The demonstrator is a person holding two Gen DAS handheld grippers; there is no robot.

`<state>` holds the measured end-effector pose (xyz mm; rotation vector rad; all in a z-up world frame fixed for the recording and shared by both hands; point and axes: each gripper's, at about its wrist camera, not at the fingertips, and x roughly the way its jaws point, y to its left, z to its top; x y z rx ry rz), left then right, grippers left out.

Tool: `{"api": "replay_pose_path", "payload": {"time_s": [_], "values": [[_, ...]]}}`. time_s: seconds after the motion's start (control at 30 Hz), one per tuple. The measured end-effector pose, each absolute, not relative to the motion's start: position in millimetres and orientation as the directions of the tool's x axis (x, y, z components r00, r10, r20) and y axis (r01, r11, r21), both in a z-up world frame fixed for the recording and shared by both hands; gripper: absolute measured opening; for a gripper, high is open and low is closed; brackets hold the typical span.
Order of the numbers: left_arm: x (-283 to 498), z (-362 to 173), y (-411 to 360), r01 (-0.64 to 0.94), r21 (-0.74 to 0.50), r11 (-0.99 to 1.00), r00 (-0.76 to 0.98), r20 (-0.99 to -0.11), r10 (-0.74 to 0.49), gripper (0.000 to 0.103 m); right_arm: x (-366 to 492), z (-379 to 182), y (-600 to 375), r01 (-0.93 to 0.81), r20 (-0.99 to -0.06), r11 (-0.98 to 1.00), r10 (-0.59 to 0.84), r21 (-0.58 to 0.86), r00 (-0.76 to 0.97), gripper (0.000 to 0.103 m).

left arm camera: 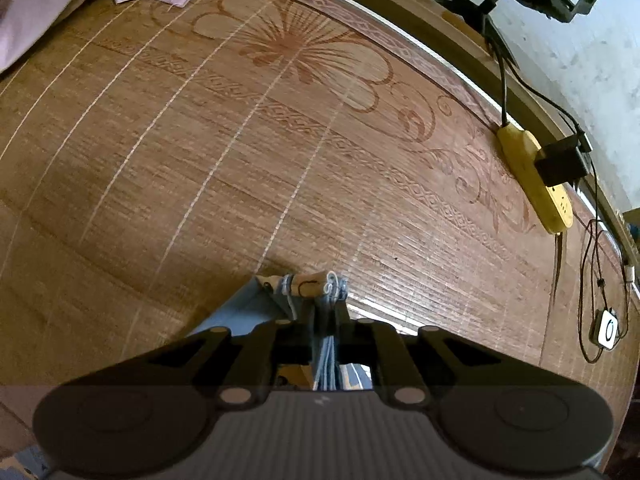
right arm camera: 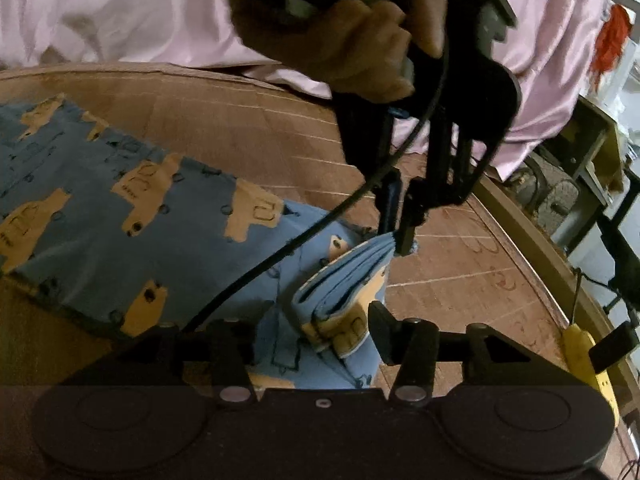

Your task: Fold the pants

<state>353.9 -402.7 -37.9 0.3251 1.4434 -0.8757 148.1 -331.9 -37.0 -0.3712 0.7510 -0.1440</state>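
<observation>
At far left, the pants (right arm camera: 120, 200) lie spread on a brown woven bamboo mat (left arm camera: 200, 160). They are blue, printed with orange blocky shapes, and look light, soft and floppy, so any part not gripped is likely to sag. Along the mat's far edge sits bunched pink bedding (right arm camera: 140, 12).

Toward the centre, several layers of the pants are gathered into a raised fold. The left tool (right arm camera: 396, 220), held from above by a hand (right arm camera: 360, 48), is closed tight on the top of that bunch; the left wrist view shows stacked blue layers pinched between its jaws. A black cable (right arm camera: 280, 256) trails from it across the fabric.

The right tool (right arm camera: 312, 332) sits low by the lower end of the same fold. Its jaws stand wide apart, with folded cloth between them but not squeezed. A firm hold probably needs all layers at the hem or folded edge, since a single layer would slip free.

Right of the fold the mat is bare, giving open room. Further right, near the mat's edge, lie a yellow power strip (left arm camera: 536, 180) with a black adapter (left arm camera: 560, 162) and loose wires, best avoided.
</observation>
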Motion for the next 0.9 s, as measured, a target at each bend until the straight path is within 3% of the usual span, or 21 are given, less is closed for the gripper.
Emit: {"api": "replay_pose_path", "payload": {"time_s": [0.1,0.17,0.6,0.9], "values": [[357.1,-37.6,-398.7,0.661,-0.324,0.676,-0.115,-0.935,-0.335,0.008,149.4,-37.7,-339.1,0.025,-0.647,0.936,-0.261,-0.351,0.716,0.022],[359.5,-36.8,-394.9,0.641,-0.341,0.687,-0.124,-0.93,-0.346,0.008,146.6,-33.7,-341.0,0.045,-0.631,0.938,-0.266,-0.343,0.729,0.017],[364.0,12.4,-330.4,0.572,-0.488,0.659,-0.131,-0.848,-0.514,0.008,118.7,15.4,-330.6,0.018,-0.509,0.944,-0.193,-0.329,0.839,0.014],[360.2,37.0,-234.1,0.488,-0.557,0.672,-0.065,-0.791,-0.608,0.008,103.6,36.0,-291.7,-0.176,-0.469,0.935,0.011,-0.309,0.883,0.014]]}}
